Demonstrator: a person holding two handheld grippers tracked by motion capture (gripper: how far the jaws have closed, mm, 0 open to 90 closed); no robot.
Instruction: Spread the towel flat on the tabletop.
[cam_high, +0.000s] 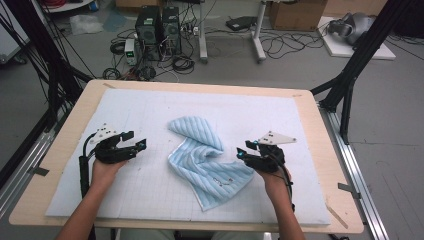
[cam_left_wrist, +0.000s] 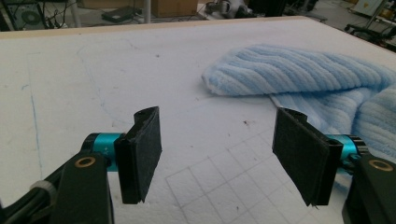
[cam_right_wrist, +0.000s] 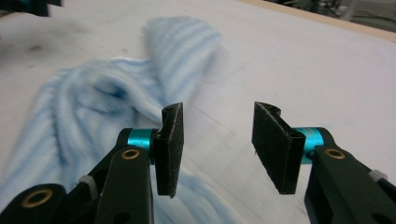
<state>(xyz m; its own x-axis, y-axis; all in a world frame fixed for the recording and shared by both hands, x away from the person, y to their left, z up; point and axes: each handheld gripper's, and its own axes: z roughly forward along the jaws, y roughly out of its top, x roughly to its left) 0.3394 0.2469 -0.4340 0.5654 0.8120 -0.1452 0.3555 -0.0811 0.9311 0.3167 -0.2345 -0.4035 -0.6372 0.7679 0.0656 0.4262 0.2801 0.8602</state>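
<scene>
A light blue striped towel lies crumpled and partly folded in the middle of the white mat. My left gripper hovers over the mat to the towel's left, jaws open with nothing between them; in the left gripper view the towel lies ahead and to the right of the gripper. My right gripper sits at the towel's right edge, jaws open and empty. In the right gripper view the towel spreads to the left of the gripper and under its left pad.
The mat covers a wooden table whose edges show all round. Black frame posts stand at the table's far corners. Beyond the table, computers, cables and boxes lie on the floor.
</scene>
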